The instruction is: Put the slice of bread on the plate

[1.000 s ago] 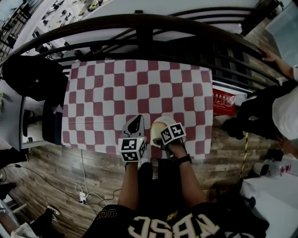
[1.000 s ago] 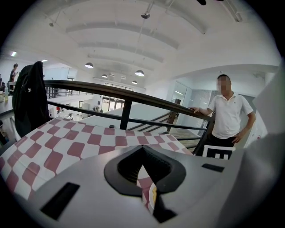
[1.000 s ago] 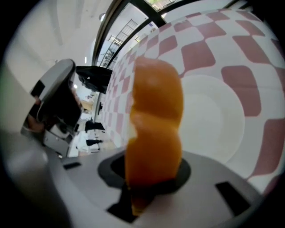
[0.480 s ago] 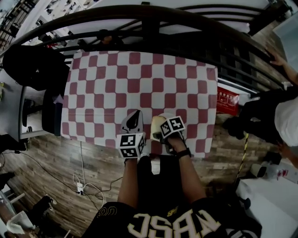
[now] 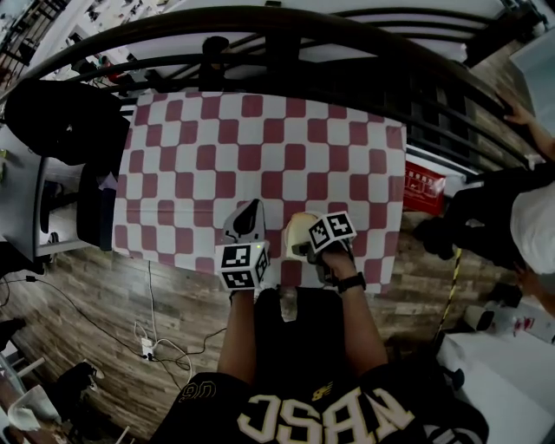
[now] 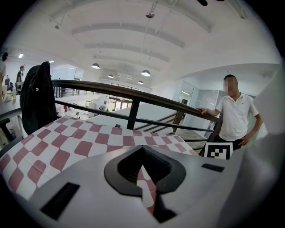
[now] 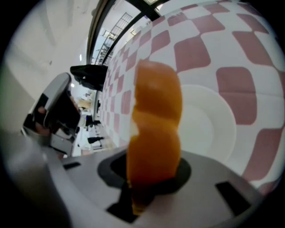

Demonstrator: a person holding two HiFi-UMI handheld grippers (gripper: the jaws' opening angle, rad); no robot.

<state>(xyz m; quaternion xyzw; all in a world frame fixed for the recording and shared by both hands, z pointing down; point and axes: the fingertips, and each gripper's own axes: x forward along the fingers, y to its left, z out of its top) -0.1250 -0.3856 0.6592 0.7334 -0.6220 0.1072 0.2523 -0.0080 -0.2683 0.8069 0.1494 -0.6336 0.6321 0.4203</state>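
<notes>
Okay, the right hand-held gripper (image 7: 148, 179) pinched the bread slice (image 7: 156, 120) on edge, just over the white plate (image 7: 213, 122) near the front edge of the red-and-white checked table (image 5: 260, 139). The left hand-held gripper (image 6: 144, 176) hung just beside it, jaws pressed together, holding nothing.

Orange-brown bread slice (image 7: 156, 133), white plate (image 7: 211, 120), red-and-white checked tablecloth (image 5: 260, 147), black railing (image 5: 277, 26)

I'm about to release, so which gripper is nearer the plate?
Right. The right gripper holds the slice of bread over the plate. The left gripper, jaws together and empty, hangs off to the plate's left over the checked cloth.
</notes>
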